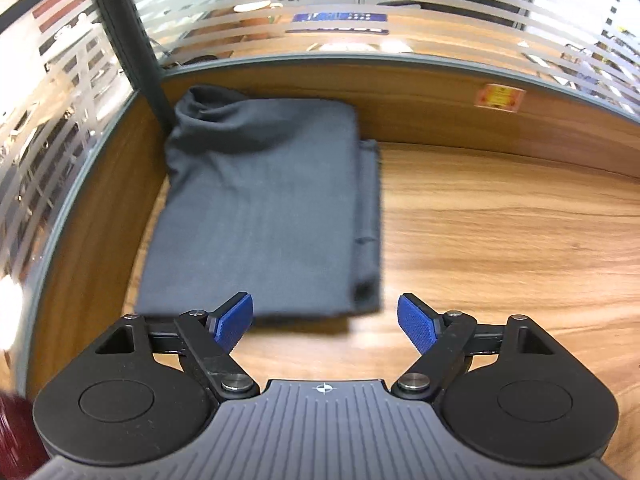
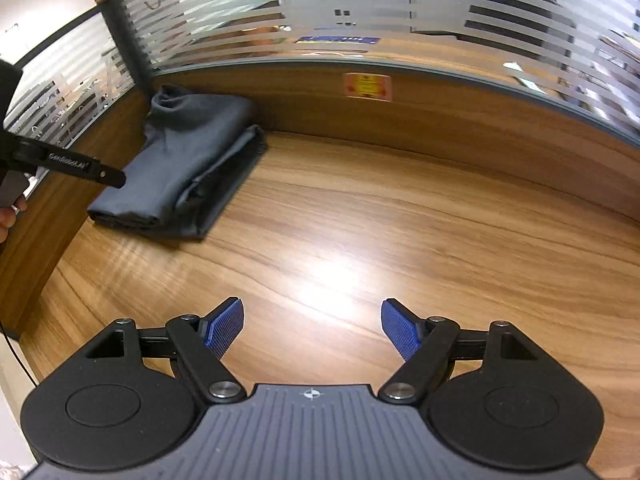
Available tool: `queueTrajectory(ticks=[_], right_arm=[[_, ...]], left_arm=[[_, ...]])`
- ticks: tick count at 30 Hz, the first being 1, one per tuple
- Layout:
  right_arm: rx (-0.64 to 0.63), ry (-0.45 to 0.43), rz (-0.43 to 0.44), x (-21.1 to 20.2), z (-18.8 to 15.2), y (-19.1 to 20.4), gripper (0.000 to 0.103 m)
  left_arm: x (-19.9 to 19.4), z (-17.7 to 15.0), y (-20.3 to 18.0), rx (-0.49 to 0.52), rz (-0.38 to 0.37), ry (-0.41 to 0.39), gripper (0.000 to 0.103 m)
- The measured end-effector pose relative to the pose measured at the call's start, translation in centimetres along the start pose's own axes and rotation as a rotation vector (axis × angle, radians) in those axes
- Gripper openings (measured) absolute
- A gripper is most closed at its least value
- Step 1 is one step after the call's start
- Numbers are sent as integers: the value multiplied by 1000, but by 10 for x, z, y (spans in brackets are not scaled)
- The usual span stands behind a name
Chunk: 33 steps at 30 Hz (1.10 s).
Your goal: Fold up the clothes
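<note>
The folded dark grey garment [image 1: 260, 200] lies flat on the wooden desk [image 1: 500, 240], pushed into the corner where the wooden partition panel [image 1: 440, 108] meets the side panel under the striped frosted glass [image 1: 360, 0]. In the left wrist view it fills the region from 10 to 12 o'clock, its near edge just beyond the left pad; in the right wrist view it sits at 10 o'clock, well apart from the right gripper. Its collar end bunches up against the dark corner post [image 1: 132, 40], and a lower layer protrudes along the right-hand edge, so the fold is compact but not perfectly aligned. This corner position is judged to be a storage location: it keeps the finished item clear of the open working surface. The left gripper [image 1: 324, 324] is released, both blue pads spread wide with only bare desk between them. The right gripper [image 2: 312, 328] is likewise released and holds nothing, above bare desk at 6 o'clock. Part of the left tool's black arm, with the person's hand [image 2: 8, 216] behind it, enters the right wrist view at 9 o'clock. With both tongs empty and clear of the cloth, the fold appears complete for this item. An orange sticker [image 1: 499, 97] marks the rear panel at 1 o'clock.
</note>
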State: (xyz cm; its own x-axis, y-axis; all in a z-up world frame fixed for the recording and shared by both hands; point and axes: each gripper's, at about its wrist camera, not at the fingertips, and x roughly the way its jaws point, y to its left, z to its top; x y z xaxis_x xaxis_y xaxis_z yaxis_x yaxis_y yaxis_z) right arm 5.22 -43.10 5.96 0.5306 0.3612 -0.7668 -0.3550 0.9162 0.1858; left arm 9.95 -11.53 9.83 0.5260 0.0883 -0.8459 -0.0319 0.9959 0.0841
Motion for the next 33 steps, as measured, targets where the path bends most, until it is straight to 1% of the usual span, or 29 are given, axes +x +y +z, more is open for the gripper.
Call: queueTrajectory(ticks=[7,10,13,14,16,17,21,24,29,31,33], right_arm=[[-1,-16,-49,-39,-28,-48,85],[-3,-24,-72,-56,-40,-69,90],[0,-26,-75,-67,-47,-82,98],[1,-28,-71,-72,-51,-88,103],[0,-29,-64,-78,-56,-95,102],[-2,-26,-63,-80,-58,-98,102],[-21,-22,-60,-88,-62,-100,102],[-45,-19,-47,-90,-63,-95,102],[-85,-31,-27,-91,-62,-75,102],[-101,-47,-23,-92,-61,-64,102],[-113,-50,-23,-90,-60,-53,102]], left_arm=[[-32,-47,-62,-27,-22,-8,90],[-44,-67,-86,-53,-46,-3,94],[-55,-82,-104,-64,-42,-2,98],[-58,-85,-108,-67,-36,-2,99],[-64,-92,-116,-81,-18,1,103],[-67,-96,-121,-89,-8,4,102],[-80,-116,-134,-132,36,20,102],[-86,-125,-135,-167,41,33,103],[-101,-142,-133,-229,56,33,103],[-106,-146,-130,-250,78,35,103],[-108,-149,-127,-250,101,45,103]])
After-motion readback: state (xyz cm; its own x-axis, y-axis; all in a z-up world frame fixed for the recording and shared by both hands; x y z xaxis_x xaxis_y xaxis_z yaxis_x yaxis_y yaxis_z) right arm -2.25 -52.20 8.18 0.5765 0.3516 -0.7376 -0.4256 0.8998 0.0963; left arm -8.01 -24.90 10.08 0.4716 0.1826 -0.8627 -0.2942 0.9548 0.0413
